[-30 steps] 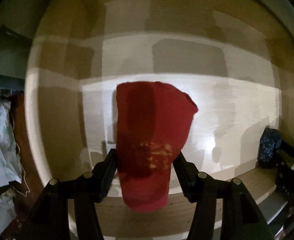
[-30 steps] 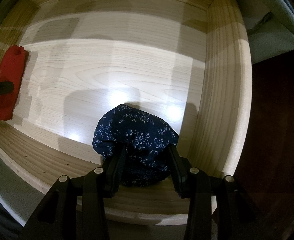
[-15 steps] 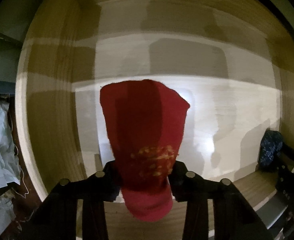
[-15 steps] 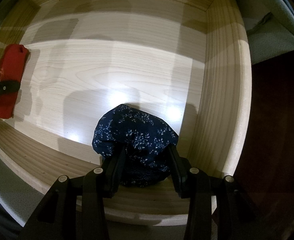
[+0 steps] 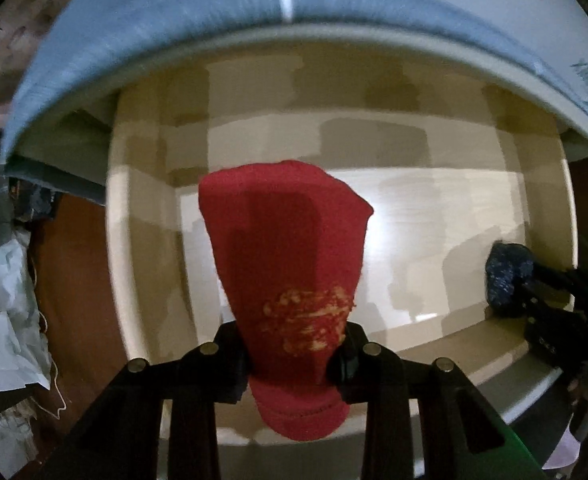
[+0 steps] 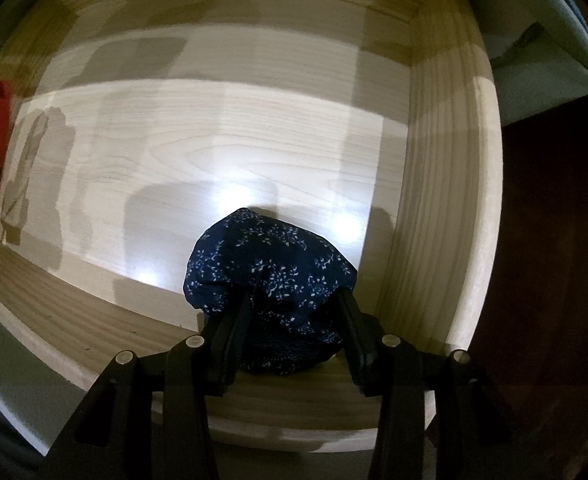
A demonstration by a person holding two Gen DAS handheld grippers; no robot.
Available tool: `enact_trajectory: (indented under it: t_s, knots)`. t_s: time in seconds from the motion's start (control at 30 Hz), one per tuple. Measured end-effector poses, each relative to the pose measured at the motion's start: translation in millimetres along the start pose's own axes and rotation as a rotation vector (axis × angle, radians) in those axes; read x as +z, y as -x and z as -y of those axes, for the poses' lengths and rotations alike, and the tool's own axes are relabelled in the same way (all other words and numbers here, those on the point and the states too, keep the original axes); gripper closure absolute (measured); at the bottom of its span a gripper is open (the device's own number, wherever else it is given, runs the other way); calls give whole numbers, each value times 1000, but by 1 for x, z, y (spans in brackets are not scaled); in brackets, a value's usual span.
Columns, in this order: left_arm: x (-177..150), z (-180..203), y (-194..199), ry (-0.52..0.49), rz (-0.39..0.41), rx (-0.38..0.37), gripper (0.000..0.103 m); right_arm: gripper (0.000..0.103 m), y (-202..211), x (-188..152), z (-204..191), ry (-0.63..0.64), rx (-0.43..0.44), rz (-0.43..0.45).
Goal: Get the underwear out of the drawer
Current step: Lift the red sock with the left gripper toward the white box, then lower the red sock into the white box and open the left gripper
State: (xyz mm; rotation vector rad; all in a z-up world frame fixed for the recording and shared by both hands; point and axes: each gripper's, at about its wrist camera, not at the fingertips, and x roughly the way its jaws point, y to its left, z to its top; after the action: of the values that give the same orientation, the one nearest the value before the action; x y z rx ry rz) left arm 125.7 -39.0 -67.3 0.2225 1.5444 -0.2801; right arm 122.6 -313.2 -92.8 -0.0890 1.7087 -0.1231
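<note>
**Both grippers clamped on rolled underwear over a pale wood drawer**

Left gripper [image 5: 294, 360] points straight down, its black jaws closed tight on a red underwear roll [image 5: 289, 264]. That roll is a soft knit bundle, roughly cylindrical, wider at its far end and narrower where the jaws pinch it, with a cracked, flaking yellow print on the side facing the camera. A stitched hem shows at its near, rounded end, which hangs below the jaws. The red roll hangs above the drawer floor, clear of the wood.

Right gripper [image 6: 294, 320] also points down, its jaws easing apart slightly with the navy floral underwear [image 6: 269, 276] between them; the black pads press into both sides of the bundle. This one is a crumpled, rounded lump of thin woven fabric, dark blue with tiny white sprigs, and it sits low in the near right corner of the drawer [image 6: 446, 216], close to the front wall and the right side wall. Whether it touches the floor cannot be told.

The drawer is a shallow box of light, unfinished-looking wood with fine straight grain; its floor is smooth enough to throw back bright spots of lamp light. A grey-blue fabric-covered edge [image 5: 133, 36] with a ribbed weave overhangs the back of the drawer. Crumpled white paper [image 5: 5, 320] lies on the dark reddish floor to the left.
</note>
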Motion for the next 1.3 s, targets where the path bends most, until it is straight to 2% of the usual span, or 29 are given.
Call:
enact_trajectory:
  t_s: [0.07, 0.27, 0.3, 0.43, 0.8, 1.07, 1.3]
  knots:
    - [0, 5, 14, -2, 23, 3, 71, 61, 0, 1, 1, -2, -2, -3]
    - [-3, -12, 40, -25, 96, 8, 71, 61, 4, 7, 2, -7, -6, -9]
    - [-11, -12, 33, -25, 105, 8, 71, 59, 6, 8, 2, -12, -8, -10]
    - [-10, -11, 48, -33, 140, 26, 71, 56, 9, 9, 1, -37, -18, 6]
    - [-20, -19, 128, -23, 308, 51, 71, 56, 12, 18, 5, -42, -17, 3]
    - [-10, -17, 188, -23, 498, 27, 71, 56, 11, 18, 6, -40, -17, 3]
    - [15, -11, 215, -21, 583, 16, 71, 56, 10, 18, 7, -40, -17, 4]
